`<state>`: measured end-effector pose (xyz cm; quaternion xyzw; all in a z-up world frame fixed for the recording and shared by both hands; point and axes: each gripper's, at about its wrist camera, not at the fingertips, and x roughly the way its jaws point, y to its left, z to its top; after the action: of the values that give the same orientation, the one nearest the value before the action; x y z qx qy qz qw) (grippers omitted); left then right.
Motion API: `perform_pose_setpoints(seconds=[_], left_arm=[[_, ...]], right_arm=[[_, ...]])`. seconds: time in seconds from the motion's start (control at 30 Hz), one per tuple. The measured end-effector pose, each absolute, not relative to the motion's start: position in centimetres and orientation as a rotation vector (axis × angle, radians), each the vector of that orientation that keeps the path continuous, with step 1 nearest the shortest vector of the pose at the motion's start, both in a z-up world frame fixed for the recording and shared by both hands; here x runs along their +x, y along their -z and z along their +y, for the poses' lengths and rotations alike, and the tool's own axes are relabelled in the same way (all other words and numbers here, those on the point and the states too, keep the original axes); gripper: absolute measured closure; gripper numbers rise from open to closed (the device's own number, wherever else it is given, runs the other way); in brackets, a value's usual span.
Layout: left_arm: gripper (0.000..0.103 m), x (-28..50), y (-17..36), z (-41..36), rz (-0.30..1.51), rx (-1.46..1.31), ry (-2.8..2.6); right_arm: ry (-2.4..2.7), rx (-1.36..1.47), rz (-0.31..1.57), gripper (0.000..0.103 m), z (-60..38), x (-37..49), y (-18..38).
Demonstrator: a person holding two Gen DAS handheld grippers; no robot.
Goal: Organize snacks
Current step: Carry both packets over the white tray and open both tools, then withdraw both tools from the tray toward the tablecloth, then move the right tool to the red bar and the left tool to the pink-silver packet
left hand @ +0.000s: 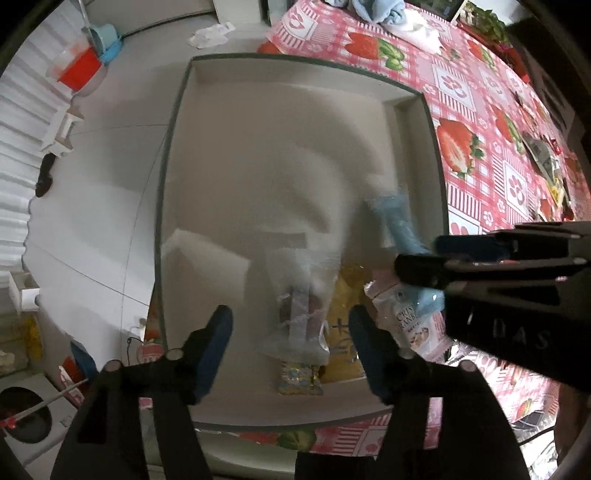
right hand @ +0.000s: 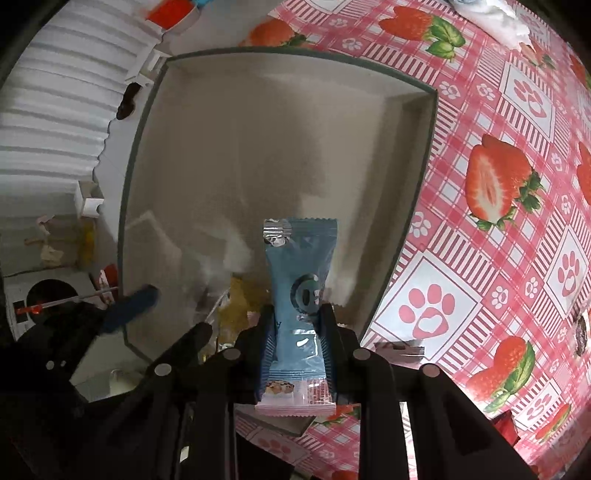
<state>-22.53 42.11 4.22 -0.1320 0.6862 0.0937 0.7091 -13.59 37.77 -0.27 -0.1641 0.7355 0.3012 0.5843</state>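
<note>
A grey tray (left hand: 177, 147) sits on the strawberry tablecloth. At its near end lie a clear-wrapped snack (left hand: 299, 325), a yellow packet (left hand: 343, 332), a small patterned packet (left hand: 299, 380) and a white cranberry packet (left hand: 406, 325). My left gripper (left hand: 290, 314) points straight down over the clear-wrapped snack, open, touching nothing. My right gripper (right hand: 297, 310) comes in from the right over the tray's near right corner, with its pads against the long edges of a blue snack packet (right hand: 299, 266). The packet hangs lengthwise into the tray (right hand: 133, 166). From the left wrist, the right gripper (left hand: 419, 254) and blue packet (left hand: 395, 221) look blurred.
The pink strawberry tablecloth (left hand: 480, 110) runs to the right of the tray, with loose wrappers (left hand: 546, 158) near its far right edge and a blue cloth (left hand: 376, 9) at the back. The tray overhangs the table's left side; a red tub (left hand: 77, 70) stands on the floor below.
</note>
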Motion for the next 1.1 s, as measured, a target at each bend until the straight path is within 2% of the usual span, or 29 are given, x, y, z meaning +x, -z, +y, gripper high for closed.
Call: perform_pose_setpoints(seconds=[0.03, 0.07, 0.1, 0.3, 0.37, 0.4, 0.7, 1.1], left_arm=[[0.03, -22.6, -4.2, 42.2, 1.525, -0.295, -0.206], [0.028, -22.6, -4.2, 42.3, 1.529, -0.297, -0.206], [0.028, -22.5, -4.2, 42.3, 1.531, -0.298, -0.208], [0.027, -22.6, -4.1, 42.7, 1.536, -0.315, -0.215], [0.026, -22.6, -4.2, 42.6, 1.536, -0.318, -0.213], [0.026, -22.6, -4.2, 42.6, 1.535, -0.317, -0.213], [0.026, -21.7, -4.5, 41.5, 1.544, -0.304, -0.196], [0.025, -21.1, -5.2, 38.8, 1.564, -0.24, -0.169]], right_arm=[[-0.706, -0.385, 1.714, 0.04, 37.7, -13.7, 0.3], [-0.708, -0.378, 1.705, 0.029, 37.8, -13.6, 0.3], [-0.707, -0.37, 1.694, 0.023, 37.7, -14.0, 0.2], [-0.678, -0.4, 1.644, 0.023, 36.3, -13.2, -0.6], [-0.622, -0.428, 1.631, 0.01, 34.9, -12.5, -0.4], [-0.587, -0.436, 1.626, 0.0, 33.9, -12.1, -0.2], [-0.401, -0.499, 1.731, 0.0, 26.8, -12.9, 4.7], [-0.458, -0.594, 1.759, 0.0, 28.6, -16.7, 9.5]])
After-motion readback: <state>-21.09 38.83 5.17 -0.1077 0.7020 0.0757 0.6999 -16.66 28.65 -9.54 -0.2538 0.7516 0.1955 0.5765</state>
